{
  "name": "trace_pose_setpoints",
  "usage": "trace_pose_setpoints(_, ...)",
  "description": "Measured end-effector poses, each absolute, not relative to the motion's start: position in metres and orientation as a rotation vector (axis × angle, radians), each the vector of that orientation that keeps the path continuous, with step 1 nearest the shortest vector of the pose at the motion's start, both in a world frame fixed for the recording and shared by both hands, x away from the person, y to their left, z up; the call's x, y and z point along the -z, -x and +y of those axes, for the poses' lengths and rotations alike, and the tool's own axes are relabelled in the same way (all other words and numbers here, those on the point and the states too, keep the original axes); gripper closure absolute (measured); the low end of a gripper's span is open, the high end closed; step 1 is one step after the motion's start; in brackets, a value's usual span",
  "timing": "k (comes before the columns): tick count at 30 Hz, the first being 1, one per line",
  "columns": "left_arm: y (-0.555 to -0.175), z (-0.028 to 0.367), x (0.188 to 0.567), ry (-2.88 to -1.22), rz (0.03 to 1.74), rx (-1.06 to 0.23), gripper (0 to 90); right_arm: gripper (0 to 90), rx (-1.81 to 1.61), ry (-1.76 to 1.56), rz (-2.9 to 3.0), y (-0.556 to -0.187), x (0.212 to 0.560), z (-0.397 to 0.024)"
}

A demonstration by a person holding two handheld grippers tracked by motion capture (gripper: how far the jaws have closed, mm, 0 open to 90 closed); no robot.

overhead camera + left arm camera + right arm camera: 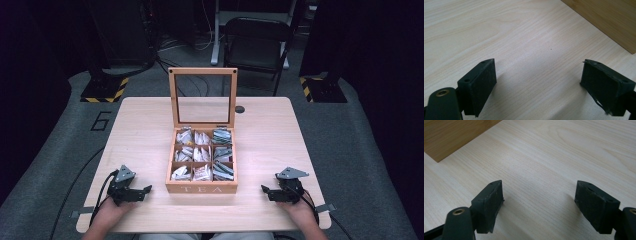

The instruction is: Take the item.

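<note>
Tea box (201, 187) is sitting open in the middle of the worktop (140, 130), glass lid (202, 97) standing straight up at the back, and all the little compartments are looking stuffed with tea bags (201, 154). So whatever's going on with it, I'd say it's either right at the start or the person is pausing, because neither gripper is doing anything to the box at the moment.

Left gripper (145, 190) is resting low on the worktop just off the box's front left corner, jaws pointing in toward it and spread wide with nothing between them; in the left gripper view (537, 82) there's just bare wood grain in the gap and a corner of the box up top. Right gripper (265, 190) is mirroring that on the other side, also gaping wide and empty, and in the right gripper view (539, 202) it's looking at plain worktop too.

Both are sitting near the box but not touching it. My guess is nothing's been pulled out yet, and no loose bag is lying around, so all the real work is waiting.
</note>
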State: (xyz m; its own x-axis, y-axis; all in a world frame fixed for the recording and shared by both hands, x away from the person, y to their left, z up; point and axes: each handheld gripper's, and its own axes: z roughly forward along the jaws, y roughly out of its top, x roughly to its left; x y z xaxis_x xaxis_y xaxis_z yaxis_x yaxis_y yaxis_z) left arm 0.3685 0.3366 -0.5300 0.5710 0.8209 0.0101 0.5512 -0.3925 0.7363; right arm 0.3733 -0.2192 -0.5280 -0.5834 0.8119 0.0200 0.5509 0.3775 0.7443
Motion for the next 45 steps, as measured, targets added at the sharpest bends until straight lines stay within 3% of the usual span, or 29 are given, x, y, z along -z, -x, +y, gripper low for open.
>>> trace_pose_setpoints(24,-0.368,0.337,0.530,-2.100,1.091,-0.492,12.7,25.1,-1.043,-1.178,2.297,-0.373,0.528,-0.220)
trace_pose_setpoints(35,-0.368,0.337,0.530,-2.100,1.091,-0.492,12.7,34.2,-1.020,-1.158,2.340,-0.372,0.523,-0.217)
trace_pose_setpoints(45,-0.368,0.337,0.530,-2.099,1.092,-0.490,12.6,34.1,-1.040,-1.142,2.301,-0.367,0.510,-0.211)
